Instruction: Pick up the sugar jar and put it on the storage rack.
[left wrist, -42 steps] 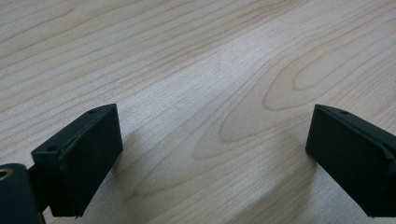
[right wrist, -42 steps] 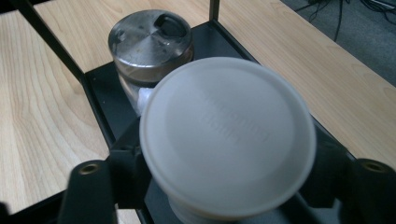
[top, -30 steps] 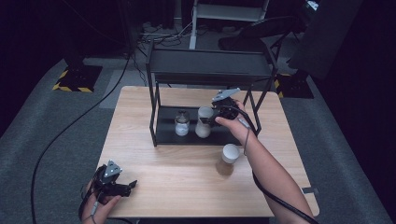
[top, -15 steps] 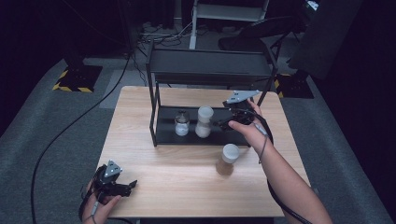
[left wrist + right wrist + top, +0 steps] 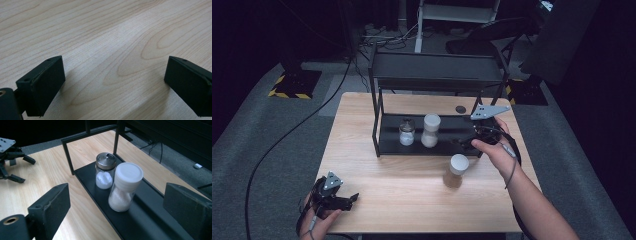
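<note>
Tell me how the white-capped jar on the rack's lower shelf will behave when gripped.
The white-capped jar looks tall with a narrowed waist, so it may tip if pushed high. Its clear, glass-like wall seems smooth, possibly slippery. Roughly half full of white grains, it is likely bottom-heavy.

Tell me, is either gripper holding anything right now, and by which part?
Nothing is held. The right gripper is open, jaws empty, short of the white-lidded jar on the rack's lower shelf. The left gripper is open over bare table.
</note>
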### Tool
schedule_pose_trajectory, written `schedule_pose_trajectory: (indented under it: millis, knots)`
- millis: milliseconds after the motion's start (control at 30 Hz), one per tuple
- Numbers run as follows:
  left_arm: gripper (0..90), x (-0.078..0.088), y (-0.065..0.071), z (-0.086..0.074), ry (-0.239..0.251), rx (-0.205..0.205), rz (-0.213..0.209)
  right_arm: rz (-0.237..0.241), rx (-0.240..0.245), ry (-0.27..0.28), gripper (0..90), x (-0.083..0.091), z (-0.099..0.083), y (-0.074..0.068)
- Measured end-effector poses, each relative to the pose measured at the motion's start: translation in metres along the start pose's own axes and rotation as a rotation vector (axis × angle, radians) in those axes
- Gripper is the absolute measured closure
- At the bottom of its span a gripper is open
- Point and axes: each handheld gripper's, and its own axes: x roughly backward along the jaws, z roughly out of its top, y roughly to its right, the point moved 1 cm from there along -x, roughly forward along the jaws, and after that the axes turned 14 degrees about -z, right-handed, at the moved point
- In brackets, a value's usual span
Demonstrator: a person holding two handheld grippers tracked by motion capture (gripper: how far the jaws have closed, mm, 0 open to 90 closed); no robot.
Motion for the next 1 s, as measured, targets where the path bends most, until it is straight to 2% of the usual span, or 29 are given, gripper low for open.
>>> schedule_pose_trajectory:
  millis: [567,800,1000]
  knots:
    - [2.6,0.0,0.0,0.0,0.0,0.0,0.0,-0.011,-0.01,0.0,7.0,0.045,-0.028,-0.009]
    - [2.7,0.0,0.0,0.0,0.0,0.0,0.0,-0.033,-0.011,-0.012,6.4,0.059,-0.04,-0.012]
    - [2.7,0.0,0.0,0.0,0.0,0.0,0.0,-0.04,-0.019,-0.026,6.0,0.064,-0.053,-0.013]
